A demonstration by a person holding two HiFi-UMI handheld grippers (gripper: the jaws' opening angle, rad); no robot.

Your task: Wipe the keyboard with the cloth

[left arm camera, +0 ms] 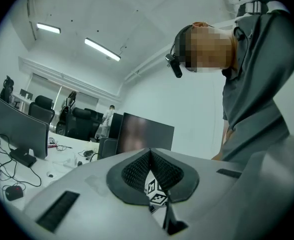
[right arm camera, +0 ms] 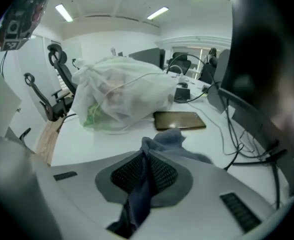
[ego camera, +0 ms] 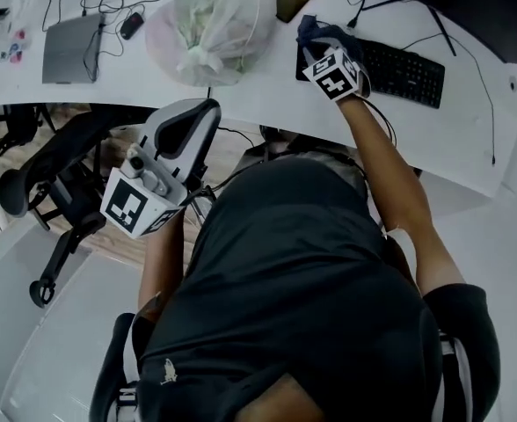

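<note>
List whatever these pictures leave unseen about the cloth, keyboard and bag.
1. Left end of the keyboard: head view, covered by the right claw and cloth.
2. Cloth-to-key contact: head view, hidden under that claw; the right gripper view omits the keyboard.
3. Contents of the plastic bag: head and right gripper views, blurred by cloudy plastic.

Keyboard (ego camera: 408, 73): left end is covered by the right tool (ego camera: 313, 47) and cloth (ego camera: 322, 32). Bag (ego camera: 207, 26) contents are not resolved through the plastic. Monitor (right arm camera: 254, 59) is blurred and cut off by the right edge.

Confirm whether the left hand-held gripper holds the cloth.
No; the left hand-held gripper is shut empty; the right hand-held gripper pinches the cloth.
</note>
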